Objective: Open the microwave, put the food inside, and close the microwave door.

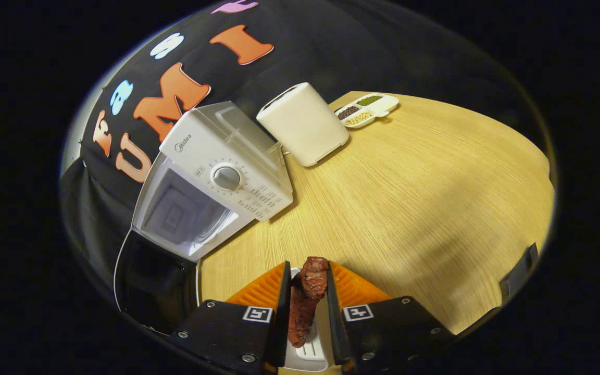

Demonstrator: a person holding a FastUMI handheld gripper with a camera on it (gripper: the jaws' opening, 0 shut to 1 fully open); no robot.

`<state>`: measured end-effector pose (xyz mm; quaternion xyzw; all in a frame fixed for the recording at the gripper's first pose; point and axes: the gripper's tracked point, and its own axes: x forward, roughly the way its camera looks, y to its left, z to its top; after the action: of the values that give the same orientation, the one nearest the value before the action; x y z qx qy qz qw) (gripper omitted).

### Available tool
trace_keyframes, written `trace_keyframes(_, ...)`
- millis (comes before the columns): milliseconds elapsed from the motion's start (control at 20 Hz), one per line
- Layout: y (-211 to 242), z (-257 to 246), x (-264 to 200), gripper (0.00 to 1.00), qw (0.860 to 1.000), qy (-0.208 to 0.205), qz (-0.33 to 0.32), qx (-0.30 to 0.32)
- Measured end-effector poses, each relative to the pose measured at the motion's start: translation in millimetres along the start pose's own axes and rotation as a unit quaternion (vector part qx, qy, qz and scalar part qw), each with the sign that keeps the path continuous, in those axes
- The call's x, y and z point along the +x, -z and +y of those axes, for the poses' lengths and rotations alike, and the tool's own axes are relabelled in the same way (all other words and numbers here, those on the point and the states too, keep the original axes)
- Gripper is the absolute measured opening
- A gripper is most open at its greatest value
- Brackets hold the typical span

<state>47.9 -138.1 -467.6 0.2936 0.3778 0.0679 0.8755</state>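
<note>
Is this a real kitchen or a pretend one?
Probably a pretend kitchen in a recording booth: a microwave with its door open, a toaster and a tray of beans on a wooden table. The hand-held gripper holds meat.

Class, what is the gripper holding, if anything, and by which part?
The gripper is shut on a piece of meat, its fingers pressing the long sides near the middle.

Light wood-grain bench [409, 198], its grain running in fine parallel lines, with a rounded far edge. Behind the bench hangs the booth's wall, a black cloth [331, 47] that drapes down past the bench's near-left edge. Light falls brightly on the middle of the bench; a soft shadow darkens its near part. A dark strap-like piece [519, 271] sits at the bench's right edge.
</note>
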Motion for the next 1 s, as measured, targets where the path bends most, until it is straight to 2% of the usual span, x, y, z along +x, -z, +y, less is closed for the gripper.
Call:
trace_keyframes(50, -3, 2, -2, 0.32, 1.0, -0.008, -0.001, 0.009)
trace_keyframes(200, -12, 9, -10, 0.14, 1.0, -0.011, -0.01, 0.024)
trace_keyframes(300, -17, 10, -16, 0.09, 1.0, -0.003, -0.015, 0.011)
trace_keyframes(550, -38, 37, -40, 0.08, 0.999, -0.013, -0.04, 0.011)
trace_keyframes(700, -48, 69, -51, 0.08, 0.998, -0.033, -0.056, 0.021)
trace_keyframes(1000, -39, 153, -36, 0.08, 0.992, -0.077, -0.083, 0.055)
